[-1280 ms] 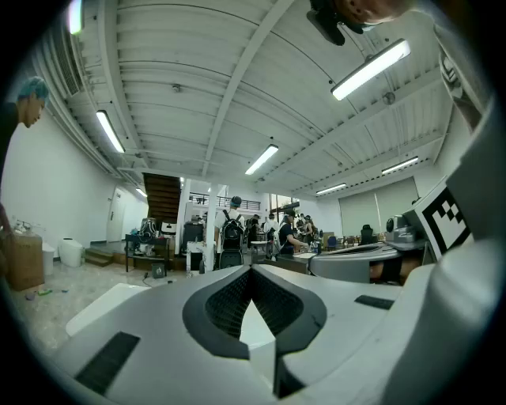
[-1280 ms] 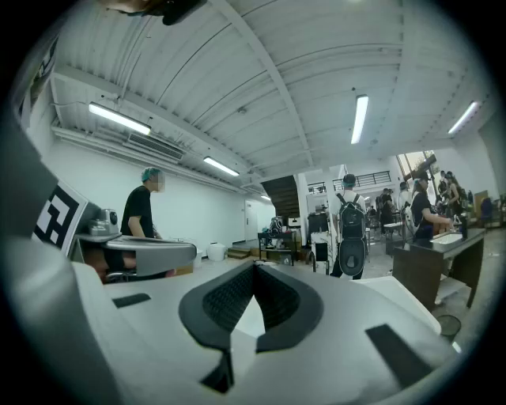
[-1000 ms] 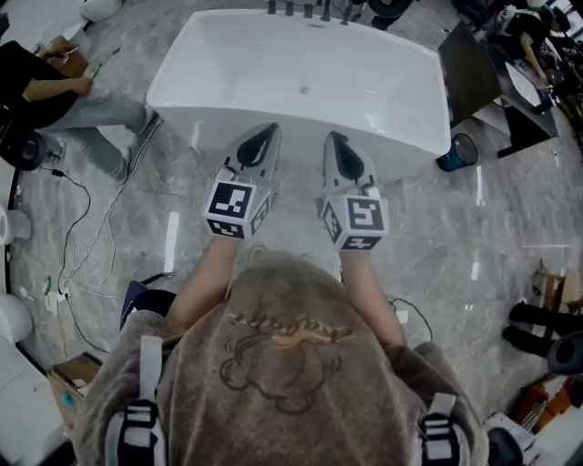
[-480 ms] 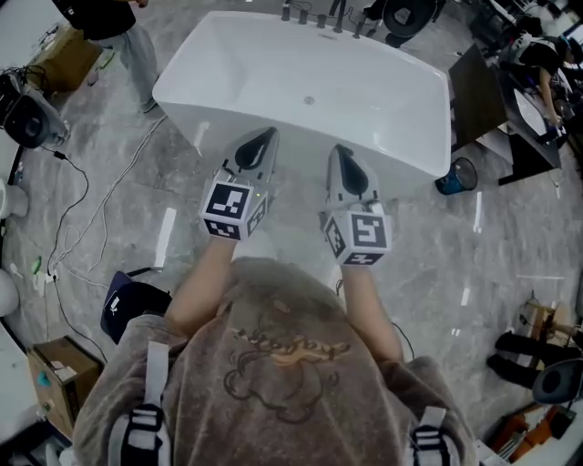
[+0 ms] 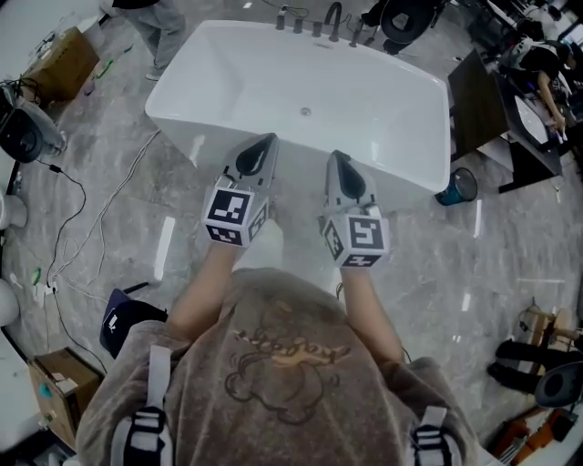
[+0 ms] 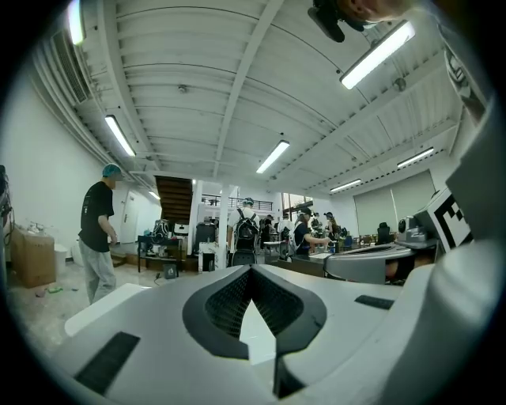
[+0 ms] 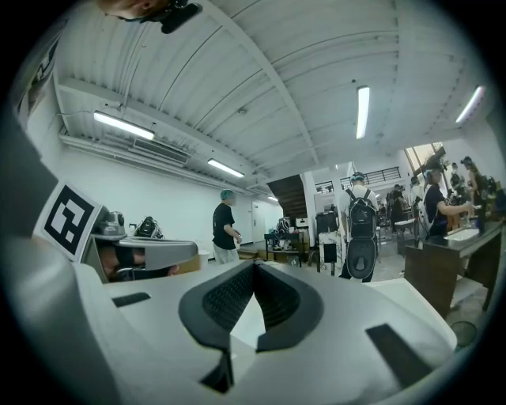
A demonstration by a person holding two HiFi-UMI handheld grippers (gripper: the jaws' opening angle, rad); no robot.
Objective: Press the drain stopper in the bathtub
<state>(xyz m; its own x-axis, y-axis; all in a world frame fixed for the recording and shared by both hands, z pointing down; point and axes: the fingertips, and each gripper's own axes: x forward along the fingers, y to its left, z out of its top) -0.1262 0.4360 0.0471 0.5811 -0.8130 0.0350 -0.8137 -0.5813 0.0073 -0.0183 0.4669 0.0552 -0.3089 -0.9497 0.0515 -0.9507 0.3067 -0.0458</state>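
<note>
Bathtub (image 5: pixel 228 64): white, standing on the grey marbled floor (image 5: pixel 510 237) with the taps (image 5: pixel 314 20) at its far end. It lies slightly lower in the head view than half a second ago.

Drain stopper (image 5: pixel 305 112): a small round disc in the tub's bottom, toward the tap end, well apart from both grippers. Nothing touches it. It has slid down the head view along with the tub.

Left gripper (image 5: pixel 269 139): held out in front of the person, pointing at the tub, its tip seen against the tub's near wall. Its place is almost unchanged from a second ago.

Left fingers (image 6: pixel 217 308): closed tip to tip, leaving only the diamond-shaped hollow of the pads behind the tips. Nothing is held.

Right gripper (image 5: pixel 334 157): beside the left one and parallel to it, its tip also against the near wall. It has hardly moved.

Right fingers (image 7: pixel 285 304): tips together in the same way, gripping nothing.

Person (image 5: pixel 159 23): in a dark top and grey trousers. This person was low on the floor left of the tub a second ago and standing by its corner half a second ago. Now only the legs show, at the top edge. The left gripper view shows the person upright at the left, in a teal cap.

Cardboard box (image 5: pixel 64 64): on the floor beyond the tub's left corner.

Bucket (image 5: pixel 453 187): dark blue, just beside the tub's right near corner.
</note>
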